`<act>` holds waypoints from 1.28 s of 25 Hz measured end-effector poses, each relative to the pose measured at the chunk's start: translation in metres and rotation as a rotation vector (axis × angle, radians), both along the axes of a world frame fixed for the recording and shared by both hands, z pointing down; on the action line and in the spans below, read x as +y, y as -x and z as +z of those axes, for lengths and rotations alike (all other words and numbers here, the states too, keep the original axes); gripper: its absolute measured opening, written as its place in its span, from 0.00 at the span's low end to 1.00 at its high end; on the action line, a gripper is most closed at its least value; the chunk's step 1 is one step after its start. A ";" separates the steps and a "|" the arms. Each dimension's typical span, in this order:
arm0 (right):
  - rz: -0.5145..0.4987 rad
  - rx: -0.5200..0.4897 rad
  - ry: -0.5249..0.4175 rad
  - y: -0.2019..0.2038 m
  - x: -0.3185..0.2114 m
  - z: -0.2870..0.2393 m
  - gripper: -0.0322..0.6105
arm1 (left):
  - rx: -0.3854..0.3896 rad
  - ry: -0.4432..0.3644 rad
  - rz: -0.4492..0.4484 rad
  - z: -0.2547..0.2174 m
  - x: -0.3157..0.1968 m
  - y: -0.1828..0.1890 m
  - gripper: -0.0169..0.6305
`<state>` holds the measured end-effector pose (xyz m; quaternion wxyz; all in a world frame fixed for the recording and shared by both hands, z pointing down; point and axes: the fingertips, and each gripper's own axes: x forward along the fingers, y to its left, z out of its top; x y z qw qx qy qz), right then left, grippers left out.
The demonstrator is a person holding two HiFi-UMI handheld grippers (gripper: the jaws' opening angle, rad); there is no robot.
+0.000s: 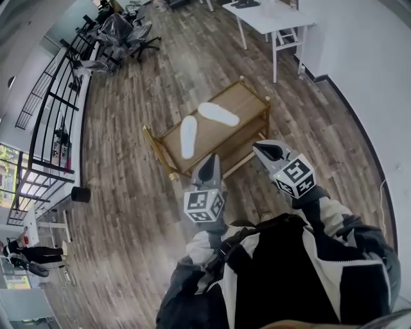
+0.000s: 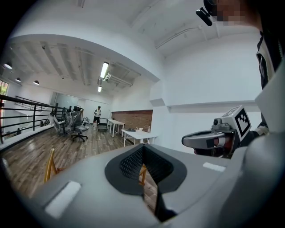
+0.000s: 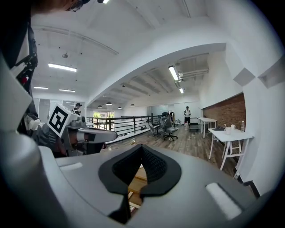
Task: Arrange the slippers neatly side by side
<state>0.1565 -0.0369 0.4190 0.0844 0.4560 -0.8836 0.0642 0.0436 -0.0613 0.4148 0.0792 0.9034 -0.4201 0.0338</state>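
Note:
Two white slippers lie on the top of a low wooden shelf table. The left slipper points toward me, and the right slipper lies angled across, their far ends close together. My left gripper is shut and empty, hovering near the table's near edge. My right gripper is also shut and empty, over the table's near right corner. In the left gripper view the jaws meet, with the right gripper alongside. The right gripper view shows closed jaws and the left gripper beside them.
Wood plank flooring surrounds the table. A white desk stands far right by the white wall. Office chairs and a black railing line the far left. A small black bin sits on the floor at left. People stand far off.

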 end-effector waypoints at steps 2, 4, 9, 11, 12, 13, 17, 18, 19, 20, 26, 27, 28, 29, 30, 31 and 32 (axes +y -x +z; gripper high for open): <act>-0.006 -0.006 0.003 -0.003 -0.010 0.002 0.06 | -0.002 0.005 -0.011 0.002 -0.009 -0.001 0.04; -0.009 -0.012 0.011 -0.004 -0.019 0.005 0.06 | -0.007 0.012 -0.017 0.005 -0.017 -0.002 0.04; 0.003 -0.023 0.027 -0.007 -0.049 0.016 0.06 | -0.019 0.028 -0.044 0.016 -0.051 0.008 0.04; 0.014 -0.018 0.032 -0.009 -0.064 0.020 0.06 | -0.010 0.037 -0.046 0.021 -0.070 0.010 0.04; 0.016 -0.012 0.034 -0.009 -0.072 0.021 0.06 | 0.011 0.044 -0.041 0.022 -0.080 0.011 0.04; 0.016 -0.004 0.037 -0.008 -0.079 0.022 0.06 | 0.045 0.050 -0.031 0.020 -0.089 0.011 0.04; 0.014 0.021 0.035 0.000 -0.121 0.018 0.06 | 0.090 0.031 0.019 0.011 -0.126 0.005 0.04; 0.014 0.024 0.030 0.003 -0.132 0.015 0.06 | 0.079 0.025 0.026 0.010 -0.137 0.005 0.04; 0.015 0.027 0.024 0.006 -0.145 0.011 0.06 | 0.074 0.020 0.030 0.008 -0.148 0.007 0.04; 0.017 0.028 0.020 0.009 -0.157 0.008 0.06 | 0.073 0.018 0.034 0.006 -0.160 0.009 0.04; 0.001 0.047 0.016 0.041 -0.220 0.001 0.06 | 0.089 0.015 0.029 0.003 -0.220 0.038 0.04; -0.005 0.053 0.011 0.047 -0.227 0.000 0.06 | 0.095 0.012 0.027 0.003 -0.227 0.043 0.04; -0.011 0.058 0.004 0.053 -0.234 -0.002 0.06 | 0.097 0.008 0.025 0.001 -0.233 0.047 0.04; -0.015 0.062 -0.003 0.057 -0.241 -0.005 0.06 | 0.099 0.004 0.024 0.000 -0.238 0.050 0.04; -0.019 0.065 -0.009 0.061 -0.247 -0.008 0.06 | 0.101 0.001 0.021 -0.001 -0.244 0.053 0.04; -0.024 0.066 -0.012 0.064 -0.253 -0.009 0.06 | 0.102 0.001 0.015 -0.001 -0.248 0.056 0.04; -0.031 0.067 -0.013 0.068 -0.258 -0.010 0.06 | 0.103 0.003 0.007 0.000 -0.253 0.059 0.04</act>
